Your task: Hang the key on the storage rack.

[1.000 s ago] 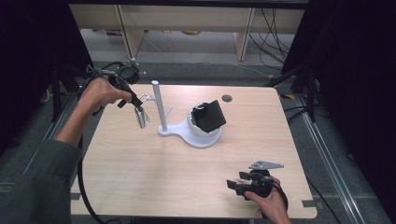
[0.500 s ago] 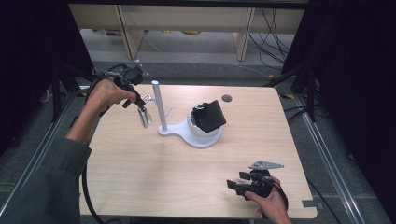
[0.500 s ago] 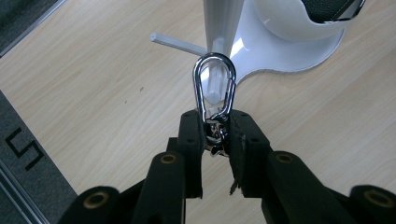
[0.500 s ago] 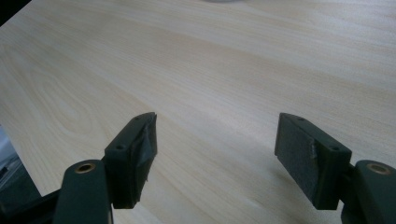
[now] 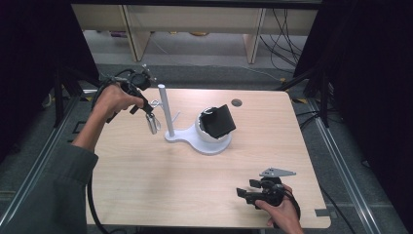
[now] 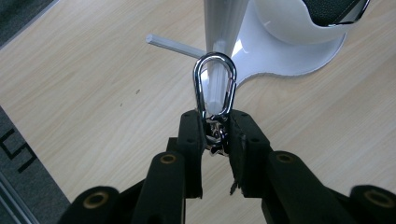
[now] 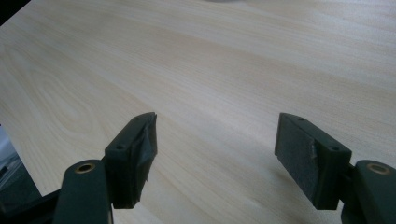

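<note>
My left gripper (image 5: 150, 111) is shut on the small chain of a shiny metal carabiner (image 5: 154, 124), which hangs down just left of a white upright post (image 5: 164, 109). In the left gripper view the carabiner (image 6: 199, 91) juts out past the jaws of the left gripper (image 6: 215, 135), its loop lined up in front of the post (image 6: 224, 23). A thin white peg (image 6: 173, 44) sticks out from the post low down. The post's white base (image 5: 192, 140) carries a round white cup holding a black square block (image 5: 219, 121). My right gripper (image 5: 246, 187) rests open near the front right edge, and its jaws (image 7: 215, 149) hold nothing.
A small round hole (image 5: 236, 103) sits in the tabletop (image 5: 146, 180) behind the stand. The table's left edge lies close to the left hand. Wooden shelving (image 5: 195, 24) and loose cables stand beyond the far edge, with dark curtains on both sides.
The left hand has shifted a little to the right, bringing the carabiner closer to the white post. The right gripper has stayed where it was.
</note>
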A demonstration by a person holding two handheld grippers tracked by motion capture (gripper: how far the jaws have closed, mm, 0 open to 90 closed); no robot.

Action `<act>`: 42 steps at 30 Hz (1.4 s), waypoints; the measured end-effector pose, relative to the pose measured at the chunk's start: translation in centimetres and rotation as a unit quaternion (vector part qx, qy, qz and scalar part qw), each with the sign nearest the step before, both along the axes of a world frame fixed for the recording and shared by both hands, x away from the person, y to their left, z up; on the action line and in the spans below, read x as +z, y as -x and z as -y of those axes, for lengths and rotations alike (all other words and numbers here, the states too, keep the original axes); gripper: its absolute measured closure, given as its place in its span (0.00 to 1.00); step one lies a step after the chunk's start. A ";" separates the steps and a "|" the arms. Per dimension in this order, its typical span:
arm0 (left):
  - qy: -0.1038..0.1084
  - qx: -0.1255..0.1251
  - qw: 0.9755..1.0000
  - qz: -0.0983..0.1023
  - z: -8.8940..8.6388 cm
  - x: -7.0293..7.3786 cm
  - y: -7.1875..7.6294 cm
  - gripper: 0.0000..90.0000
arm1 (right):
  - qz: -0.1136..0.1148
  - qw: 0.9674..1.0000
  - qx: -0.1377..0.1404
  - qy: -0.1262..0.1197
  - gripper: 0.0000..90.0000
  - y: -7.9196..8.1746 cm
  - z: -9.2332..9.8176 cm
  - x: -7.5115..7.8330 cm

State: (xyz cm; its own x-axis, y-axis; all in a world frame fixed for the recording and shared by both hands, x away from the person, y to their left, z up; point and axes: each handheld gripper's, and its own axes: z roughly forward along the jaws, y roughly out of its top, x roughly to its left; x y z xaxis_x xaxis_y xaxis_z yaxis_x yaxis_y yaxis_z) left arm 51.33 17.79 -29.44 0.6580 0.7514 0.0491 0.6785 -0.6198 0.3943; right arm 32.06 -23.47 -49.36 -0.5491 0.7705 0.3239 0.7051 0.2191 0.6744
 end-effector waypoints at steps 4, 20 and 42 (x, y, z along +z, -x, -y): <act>0.004 0.003 1.000 0.001 0.1 -0.3 -0.1 0.83 | -0.002 1.000 0.000 -0.004 0.34 0.0 0.0 0.0; 0.001 0.003 1.000 0.009 0.3 -0.9 -0.6 0.82 | 0.008 1.000 0.001 0.003 0.34 -0.1 0.1 0.0; 0.012 -0.002 1.000 0.005 0.2 -0.2 0.3 0.69 | 0.009 1.000 -0.001 0.006 0.34 -0.1 0.1 0.0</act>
State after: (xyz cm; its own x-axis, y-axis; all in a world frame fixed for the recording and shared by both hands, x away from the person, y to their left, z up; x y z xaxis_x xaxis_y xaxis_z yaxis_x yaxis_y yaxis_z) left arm 51.00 17.55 -29.64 0.6601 0.7501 0.0387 0.6720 -0.6128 0.4158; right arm 32.16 -23.62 -49.37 -0.5541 0.7747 0.3046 0.6926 0.2260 0.6851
